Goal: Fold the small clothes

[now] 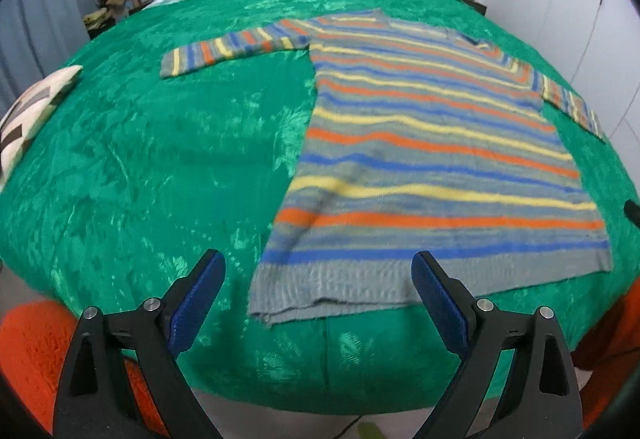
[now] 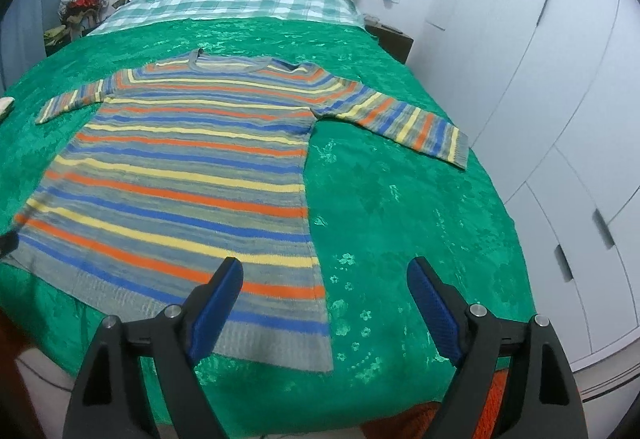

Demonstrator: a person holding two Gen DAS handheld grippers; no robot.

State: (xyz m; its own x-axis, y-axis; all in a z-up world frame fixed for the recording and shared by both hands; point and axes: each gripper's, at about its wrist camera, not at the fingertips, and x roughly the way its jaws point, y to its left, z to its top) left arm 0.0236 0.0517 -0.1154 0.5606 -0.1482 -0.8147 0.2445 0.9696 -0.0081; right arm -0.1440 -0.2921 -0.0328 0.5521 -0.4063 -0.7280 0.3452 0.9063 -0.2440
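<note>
Both tools hang over the near edge of the bed, jaws wide and holding nothing. The left gripper (image 1: pixel 318 279) sits above the hem's left corner, the right gripper (image 2: pixel 324 285) above its right corner. To start well, I'd say each should drop onto its own corner and pinch both layers at the ribbing, so the knit lifts evenly. The striped sweater (image 2: pixel 192 175) lies flat on the green bedspread (image 2: pixel 400 207), its 2 sleeves spread, collar toward the pillows, unfolded

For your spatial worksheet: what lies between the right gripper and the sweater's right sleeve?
Only bare green bedspread between the right gripper and the sleeve, in the right wrist view.
</note>
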